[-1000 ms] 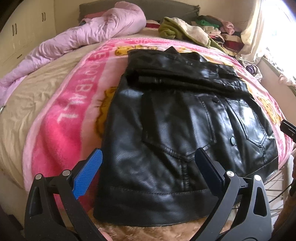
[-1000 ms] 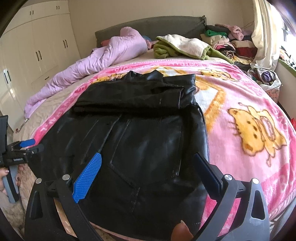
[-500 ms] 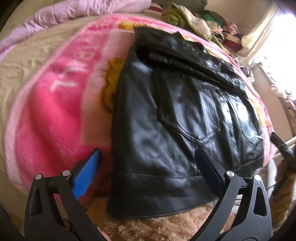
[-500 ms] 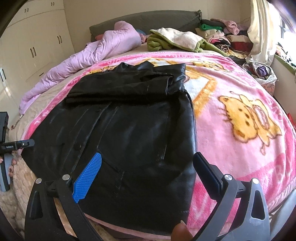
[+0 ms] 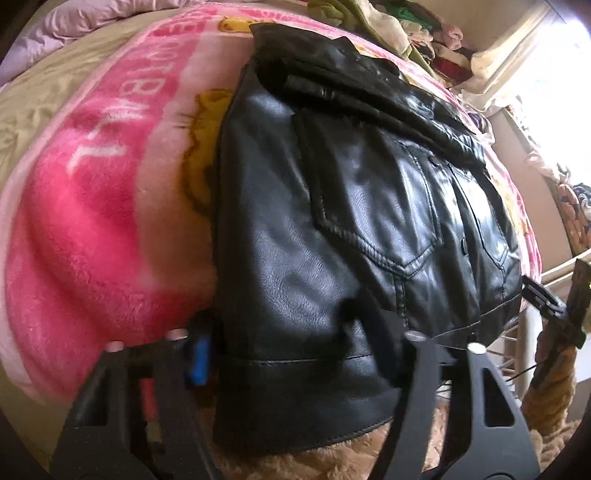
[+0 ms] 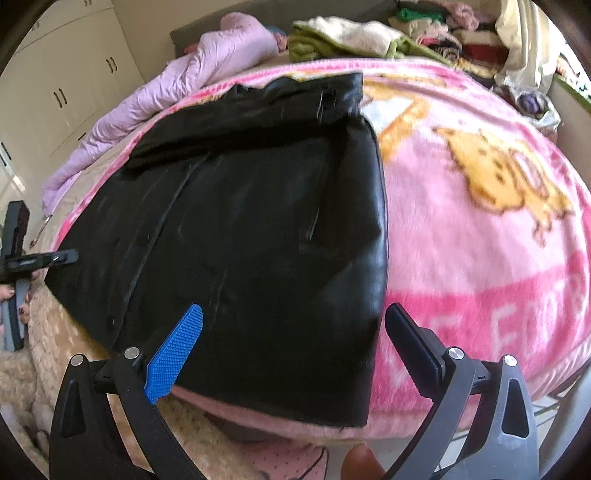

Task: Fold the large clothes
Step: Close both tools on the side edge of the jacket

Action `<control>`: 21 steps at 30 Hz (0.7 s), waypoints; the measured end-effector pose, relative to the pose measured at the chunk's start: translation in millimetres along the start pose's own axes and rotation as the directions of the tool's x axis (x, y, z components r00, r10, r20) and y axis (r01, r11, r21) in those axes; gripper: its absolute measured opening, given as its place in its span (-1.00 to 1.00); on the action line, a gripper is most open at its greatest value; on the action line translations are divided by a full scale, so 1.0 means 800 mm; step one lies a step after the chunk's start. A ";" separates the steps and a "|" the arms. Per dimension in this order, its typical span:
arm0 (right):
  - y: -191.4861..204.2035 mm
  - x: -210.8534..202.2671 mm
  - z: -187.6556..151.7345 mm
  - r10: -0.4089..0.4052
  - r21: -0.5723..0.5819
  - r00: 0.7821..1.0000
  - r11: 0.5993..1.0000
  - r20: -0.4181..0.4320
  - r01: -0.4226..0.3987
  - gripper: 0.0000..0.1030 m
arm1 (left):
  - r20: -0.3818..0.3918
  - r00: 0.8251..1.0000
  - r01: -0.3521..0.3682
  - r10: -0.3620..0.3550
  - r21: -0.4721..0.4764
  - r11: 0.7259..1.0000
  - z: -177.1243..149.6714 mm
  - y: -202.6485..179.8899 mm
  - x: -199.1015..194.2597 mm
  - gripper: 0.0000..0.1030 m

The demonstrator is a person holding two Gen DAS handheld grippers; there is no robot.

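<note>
Black leather jacket lies flat on the pink cartoon blanket on the bed, front up with chest pockets showing. Its top section is folded across the body at the far end; the hem hangs at the near bed edge over a tan fuzzy cover.

Left gripper: fingers have just been closing, with the jacket's near left hem corner between them. The blue pad sits at the jacket's outer edge and the black finger lies over the leather. The picture is blurred, so I can't confirm the pads are actually pressing. Fingertips of the holding hand show just behind the gripper.

Right gripper: fingers wide apart and holding nothing, straddling the near right hem corner. The blue pad is over the leather and the black finger is over the blanket, just beside the jacket's right edge.

Also on the bed: lilac duvet at the far left and a clothes pile by the headboard.
</note>
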State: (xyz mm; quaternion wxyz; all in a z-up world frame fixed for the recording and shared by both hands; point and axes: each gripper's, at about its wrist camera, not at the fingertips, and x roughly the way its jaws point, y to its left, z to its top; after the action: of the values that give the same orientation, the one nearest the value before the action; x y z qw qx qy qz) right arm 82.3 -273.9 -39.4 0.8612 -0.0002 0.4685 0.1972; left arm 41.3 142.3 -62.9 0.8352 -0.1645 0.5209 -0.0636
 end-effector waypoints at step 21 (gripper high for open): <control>-0.038 -0.047 -0.010 0.196 0.065 0.977 0.977 0.086 -0.202 -0.74 | 0.191 0.972 0.125 -0.136 0.066 0.990 0.021 -0.019 -0.048 -0.83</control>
State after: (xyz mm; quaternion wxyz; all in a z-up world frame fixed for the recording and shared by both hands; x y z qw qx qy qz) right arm 68.0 -316.5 -19.2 0.8543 0.0862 0.4388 0.2651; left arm 39.6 142.5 -18.5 0.8804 -0.1813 0.4227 -0.1159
